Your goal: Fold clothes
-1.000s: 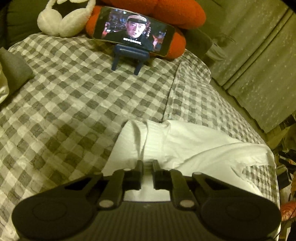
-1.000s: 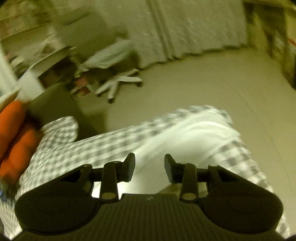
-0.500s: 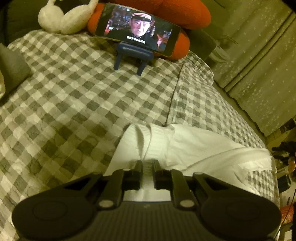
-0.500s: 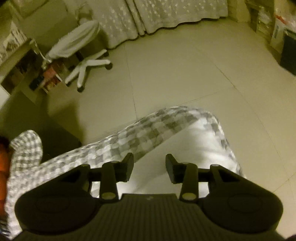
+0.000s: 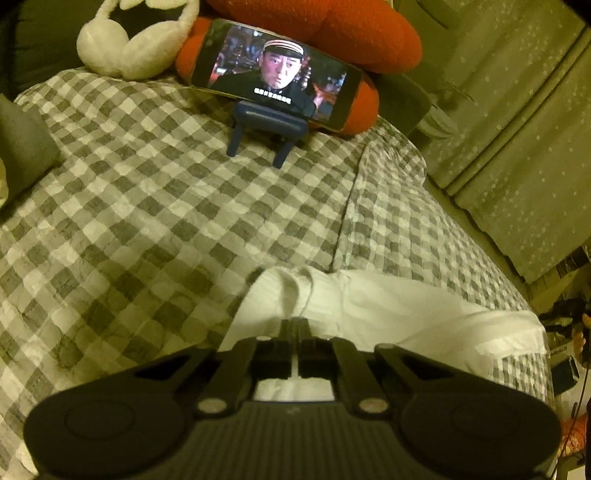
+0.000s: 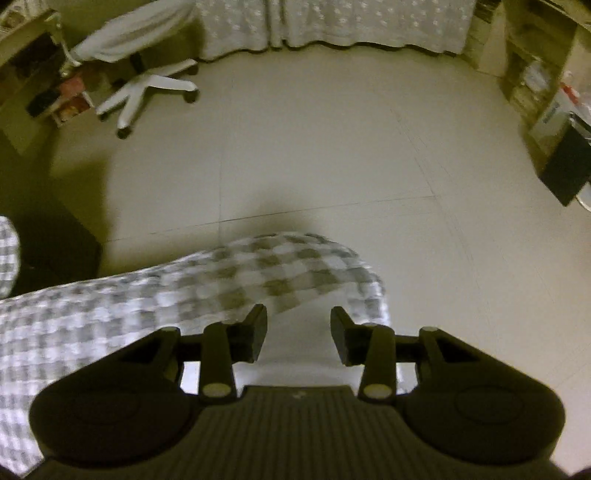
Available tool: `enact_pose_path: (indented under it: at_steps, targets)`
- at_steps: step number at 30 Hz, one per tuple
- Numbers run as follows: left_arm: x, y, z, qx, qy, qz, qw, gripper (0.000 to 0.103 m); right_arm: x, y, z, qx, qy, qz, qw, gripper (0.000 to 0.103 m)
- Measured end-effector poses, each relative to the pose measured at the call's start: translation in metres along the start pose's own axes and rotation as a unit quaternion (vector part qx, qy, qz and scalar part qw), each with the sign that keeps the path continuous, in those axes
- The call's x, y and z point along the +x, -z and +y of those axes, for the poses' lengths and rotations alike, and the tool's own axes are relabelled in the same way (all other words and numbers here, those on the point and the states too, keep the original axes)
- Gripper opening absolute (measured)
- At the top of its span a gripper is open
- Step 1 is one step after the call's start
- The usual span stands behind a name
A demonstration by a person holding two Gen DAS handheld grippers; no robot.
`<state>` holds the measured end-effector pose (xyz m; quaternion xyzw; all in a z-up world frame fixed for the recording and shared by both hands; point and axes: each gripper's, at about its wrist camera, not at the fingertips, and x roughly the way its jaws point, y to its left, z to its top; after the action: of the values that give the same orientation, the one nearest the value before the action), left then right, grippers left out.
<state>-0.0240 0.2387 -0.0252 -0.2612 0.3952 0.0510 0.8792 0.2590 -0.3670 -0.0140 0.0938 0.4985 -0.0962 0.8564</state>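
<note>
Cloth is what the left gripper (image 5: 295,325) is pinching: its two fingers are pressed together on a fold of the white garment (image 5: 388,310), with only a thin strip of white showing between them. The jaws have just been closing on that fold. The white garment is lying on the near part of the checked bedspread (image 5: 147,221), bunched up at the left end and stretching out to the right, toward the edge of the bed.

Far up the bed, a phone (image 5: 275,74) is playing a video. It is sitting in a small blue stand (image 5: 267,127) and leaning back against an orange plush toy (image 5: 332,33). White fluffy earmuffs (image 5: 125,48) are lying to the left of the phone. Curtains (image 5: 517,129) are hanging on the far right.

The right gripper (image 6: 298,330) is standing with its fingers apart and nothing pressed between them. It is hanging over the corner of the checked bedspread, and something pale is lying under it, maybe the garment, but that part is too blurry to be sure. Past the bed, the bare floor (image 6: 332,147) is showing, with a white office chair (image 6: 136,70) at the far left.
</note>
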Motion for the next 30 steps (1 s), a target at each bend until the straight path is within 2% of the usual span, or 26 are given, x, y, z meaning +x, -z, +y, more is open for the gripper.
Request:
enact_pose_path:
  at_steps: [2,4,6,7,10,13,19,22,27,30]
  targets:
    - [0.001,-0.001,0.001,-0.002,-0.005,-0.001,1.0000,0.002,0.006,0.000,-0.001,0.011,-0.014,0.006,1.000,0.042]
    - [0.002,-0.003,0.002,-0.007,-0.009,-0.003,0.9999,0.002,0.010,0.002,0.004,-0.001,-0.016,-0.001,1.000,0.033]
    - [0.002,-0.005,0.004,-0.020,-0.009,-0.006,0.9997,0.001,0.008,0.005,0.012,-0.029,-0.013,-0.016,0.999,0.005]
    - [0.001,-0.006,0.005,-0.025,-0.009,-0.008,0.9996,0.001,0.005,0.007,0.013,-0.038,-0.011,-0.024,0.999,0.003]
    - [-0.007,-0.013,0.009,-0.035,-0.006,-0.023,0.9991,0.001,-0.011,0.012,0.010,-0.049,-0.008,-0.057,0.997,0.002]
    - [-0.017,-0.020,0.014,-0.041,0.007,-0.037,0.9984,0.001,-0.043,0.022,-0.002,-0.043,-0.030,-0.114,0.992,0.002]
    - [-0.036,-0.023,0.020,-0.036,0.030,-0.052,0.9975,0.001,-0.114,0.074,-0.053,-0.006,-0.083,-0.196,0.977,0.002]
    - [-0.043,-0.024,0.023,-0.032,0.036,-0.057,0.9972,0.001,-0.129,0.104,-0.079,0.019,-0.102,-0.210,0.972,0.002]
    - [-0.053,-0.017,0.039,-0.031,0.049,-0.060,0.9965,0.001,-0.138,0.166,-0.108,0.069,-0.122,-0.201,0.970,0.002]
    - [-0.058,-0.013,0.046,-0.029,0.065,-0.067,0.9952,0.001,-0.141,0.187,-0.119,0.101,-0.131,-0.197,0.966,0.002]
